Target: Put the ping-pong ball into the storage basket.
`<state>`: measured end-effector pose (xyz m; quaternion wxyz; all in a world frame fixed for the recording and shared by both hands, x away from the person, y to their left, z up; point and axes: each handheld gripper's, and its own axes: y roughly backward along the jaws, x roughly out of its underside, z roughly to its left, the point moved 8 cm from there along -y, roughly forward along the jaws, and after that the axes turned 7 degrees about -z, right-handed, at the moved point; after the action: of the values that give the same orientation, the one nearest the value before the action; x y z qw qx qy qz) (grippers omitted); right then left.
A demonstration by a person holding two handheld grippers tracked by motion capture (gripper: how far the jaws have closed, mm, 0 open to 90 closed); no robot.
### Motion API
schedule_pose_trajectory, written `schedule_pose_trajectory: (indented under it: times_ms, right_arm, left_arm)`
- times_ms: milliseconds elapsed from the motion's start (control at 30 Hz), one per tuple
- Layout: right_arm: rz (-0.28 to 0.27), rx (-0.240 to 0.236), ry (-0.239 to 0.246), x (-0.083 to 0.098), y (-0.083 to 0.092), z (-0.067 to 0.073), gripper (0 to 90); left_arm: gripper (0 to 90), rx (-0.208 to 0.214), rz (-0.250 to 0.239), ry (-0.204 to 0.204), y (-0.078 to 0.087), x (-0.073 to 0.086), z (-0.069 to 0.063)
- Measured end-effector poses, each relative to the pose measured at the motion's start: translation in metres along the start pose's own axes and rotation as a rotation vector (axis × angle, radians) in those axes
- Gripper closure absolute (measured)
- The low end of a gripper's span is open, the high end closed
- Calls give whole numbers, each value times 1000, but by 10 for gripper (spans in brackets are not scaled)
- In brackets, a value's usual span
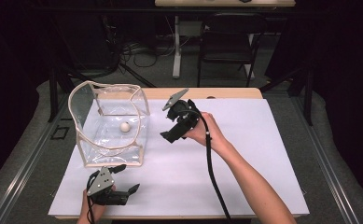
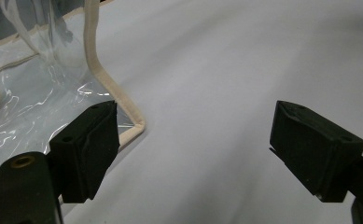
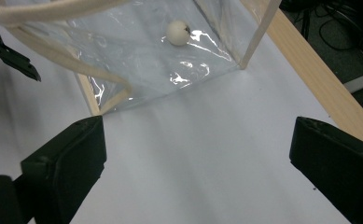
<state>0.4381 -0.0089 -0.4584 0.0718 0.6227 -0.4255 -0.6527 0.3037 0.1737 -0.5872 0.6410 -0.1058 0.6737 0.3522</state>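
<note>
Holding both tools wide open and empty, I face a clear plastic bag [image 1: 109, 123] with cream fabric edging that stands open on the white sheet [image 1: 244, 154] covering the table. My left gripper [image 1: 123, 179] hovers low at the near edge of the sheet, just in front of the bag's near right corner; in the left gripper view one jaw sits right beside that bottom corner of the trim [image 2: 118, 100]. My right gripper [image 1: 170, 133] hangs just to the right of the bag, tilted toward it, apart from its side wall. A small white ball [image 1: 124, 126] rests on the bag's floor, near the middle.

I judge the bag to be light, floppy and slick: its walls wrinkle and shine, and the top rim sags inward. The fabric binding looks like the surest place to take hold, either at an upright corner seam [image 3: 258, 32] or along the top rim [image 1: 100, 86], since bare film would likely slip or crumple. The ball looks light and free to roll if the bag tips.

Open sheet spreads to the right and front of the bag. The wooden table edge [image 3: 310, 79] runs close behind.
</note>
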Motion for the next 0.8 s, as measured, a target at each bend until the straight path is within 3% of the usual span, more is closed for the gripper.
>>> schedule_pose_trajectory:
  times_ms: [800]
  right_arm:
    - [20, 35, -68, 65, 3, -10, 11]
  left_arm:
    - [162, 2, 4, -2, -1, 0, -1]
